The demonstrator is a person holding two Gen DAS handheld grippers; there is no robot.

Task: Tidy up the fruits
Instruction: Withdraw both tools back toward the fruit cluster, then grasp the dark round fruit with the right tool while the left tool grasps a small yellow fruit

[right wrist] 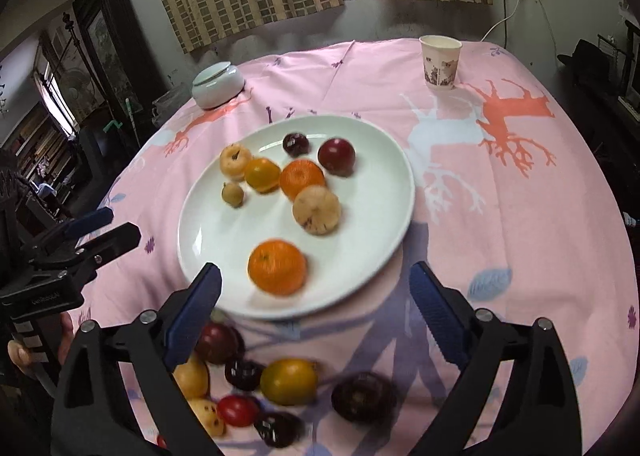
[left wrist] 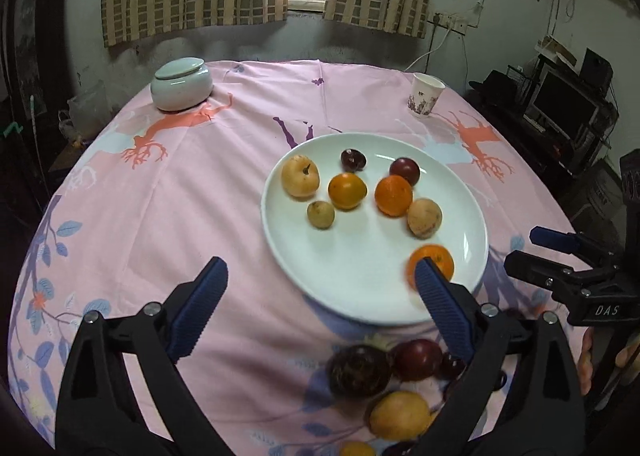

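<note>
A white plate (left wrist: 360, 296) sits mid-table on the pink cloth and carries several fruits: oranges, pale yellow ones and dark plums. One orange (right wrist: 277, 267) lies alone near the plate's front rim, slightly blurred. My right gripper (right wrist: 314, 275) is open just behind it, and neither pad touches it. My left gripper (left wrist: 322, 270) is open over the cloth and the plate's near edge, with nothing between its fingers. Loose fruits lie on the cloth in front of the plate: a dark purple one (left wrist: 358, 370), a red plum (left wrist: 418, 360) and a yellow one (right wrist: 289, 382).
At the back left of the table stands a lidded ceramic jar (left wrist: 182, 84). A paper cup (left wrist: 426, 94) is at the back right. The round table drops off on all sides, with dark furniture and a wall behind. Each wrist view shows the other gripper at its side edge.
</note>
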